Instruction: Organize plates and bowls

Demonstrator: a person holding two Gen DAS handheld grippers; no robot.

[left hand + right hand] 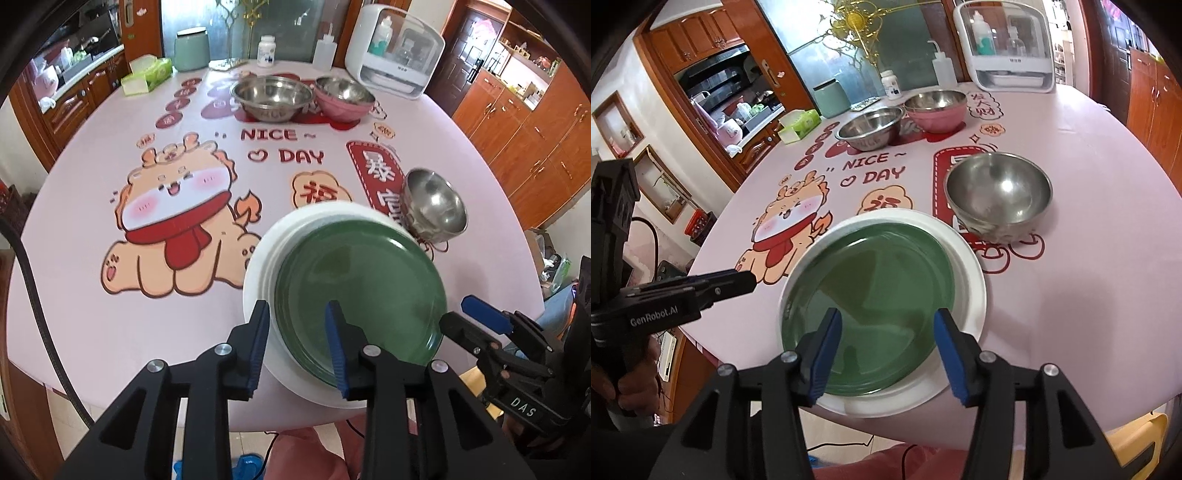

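Right wrist view: plates stacked at the near edge, both grippers clear of them.
The table (1071,258) carries a green plate (871,295) on white plates (971,295) at its near edge, a steel bowl (997,195) just beyond. I'd judge plate stacking done; bowls next, needing a reach to that rim. Right gripper (886,354) hangs tilted down, jaws apart, empty; left gripper (297,347) likewise, narrowly parted, grasping nothing.

bright even daylight, glare in the steel bowl (997,195), fisheye-bent dark corners.
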